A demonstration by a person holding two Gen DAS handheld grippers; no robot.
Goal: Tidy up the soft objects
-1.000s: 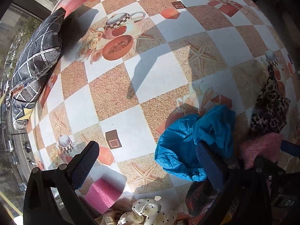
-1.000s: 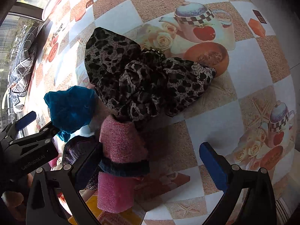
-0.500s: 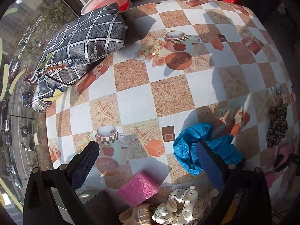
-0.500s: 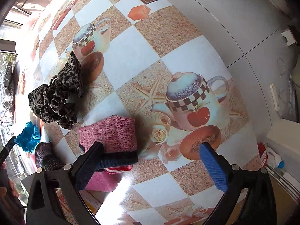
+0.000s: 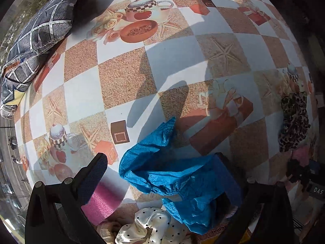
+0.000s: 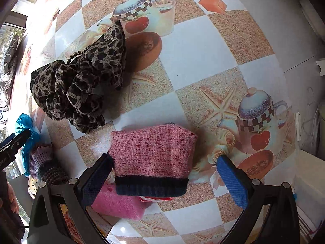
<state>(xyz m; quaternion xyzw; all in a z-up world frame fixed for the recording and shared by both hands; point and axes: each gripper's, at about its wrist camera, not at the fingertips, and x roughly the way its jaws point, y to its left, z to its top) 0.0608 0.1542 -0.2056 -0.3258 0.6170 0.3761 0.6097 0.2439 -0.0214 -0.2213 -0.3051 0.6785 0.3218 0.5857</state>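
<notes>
Writing: "DAS" on a dark tag at far right of left view — rest unreadable.

Left gripper spread wide, blue cloth bunched between the fingers, no grip. Right gripper wide too, pink knit in the gap.

Beyond the cloth, table bare up to 1 pillow at its edge. 1 leopard scrunchie just behind the knit, 1 dotted scrunchie below the cloth.

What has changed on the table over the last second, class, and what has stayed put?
The right gripper has swung from the leopard-print scarf to straddle the pink knit piece, jaws open. The left gripper panned away, then returned over the blue cloth. Nothing was grasped; scarf, blue cloth and pillow stayed put.
</notes>
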